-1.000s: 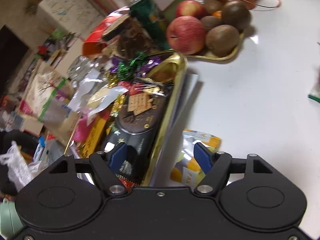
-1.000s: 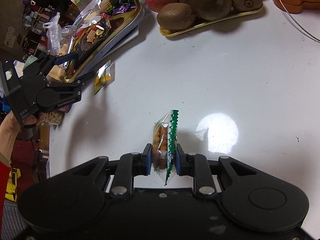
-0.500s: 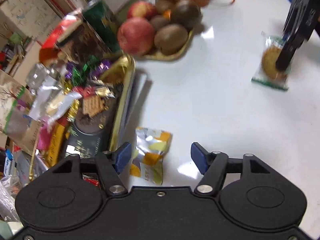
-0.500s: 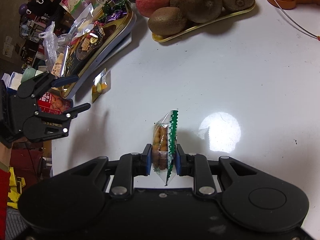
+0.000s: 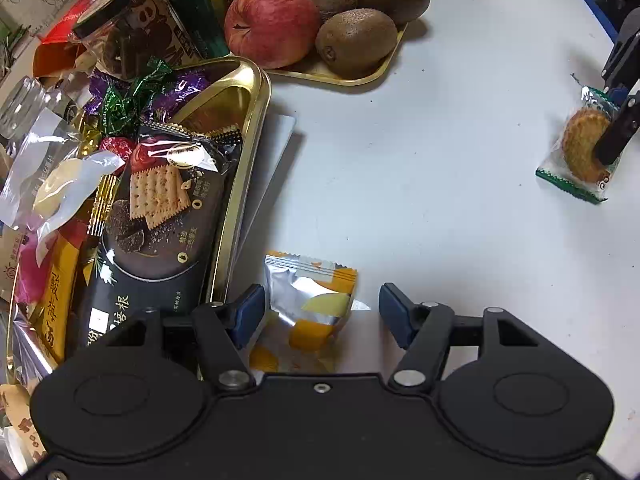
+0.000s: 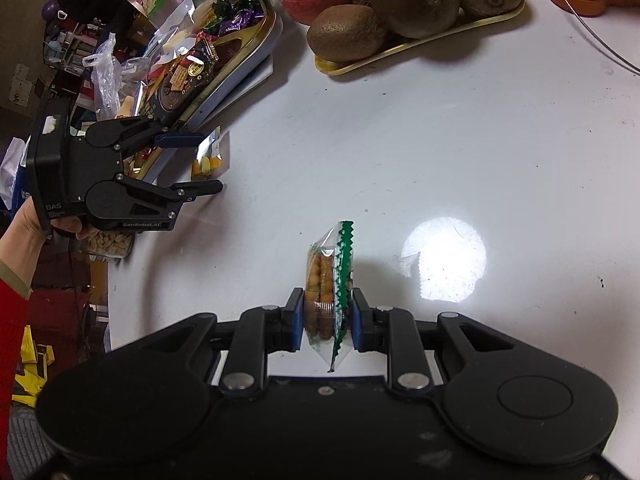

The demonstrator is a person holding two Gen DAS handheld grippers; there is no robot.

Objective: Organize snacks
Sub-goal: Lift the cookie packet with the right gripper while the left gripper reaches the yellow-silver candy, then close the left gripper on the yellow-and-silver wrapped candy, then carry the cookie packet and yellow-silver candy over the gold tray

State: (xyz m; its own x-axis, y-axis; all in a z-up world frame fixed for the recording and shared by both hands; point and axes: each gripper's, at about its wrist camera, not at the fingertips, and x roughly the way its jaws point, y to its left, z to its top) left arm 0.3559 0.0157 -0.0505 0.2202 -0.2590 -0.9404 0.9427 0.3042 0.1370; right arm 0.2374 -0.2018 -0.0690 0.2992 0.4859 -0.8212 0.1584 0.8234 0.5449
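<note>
The left gripper (image 5: 322, 312) has swung down over the foil snack packet (image 5: 308, 308) beside the gold tray (image 5: 256, 120), jaws wide but closing, pickup imminent; the right gripper (image 6: 323, 320) stays clamped on the biscuit pack (image 6: 326, 280).

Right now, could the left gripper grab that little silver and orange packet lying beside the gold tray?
Probably yes. The silver and orange packet lies flat on the white table, already between the closing left gripper fingers, nothing over it. The gold tray rim sits close beside one finger and might get bumped.
</note>
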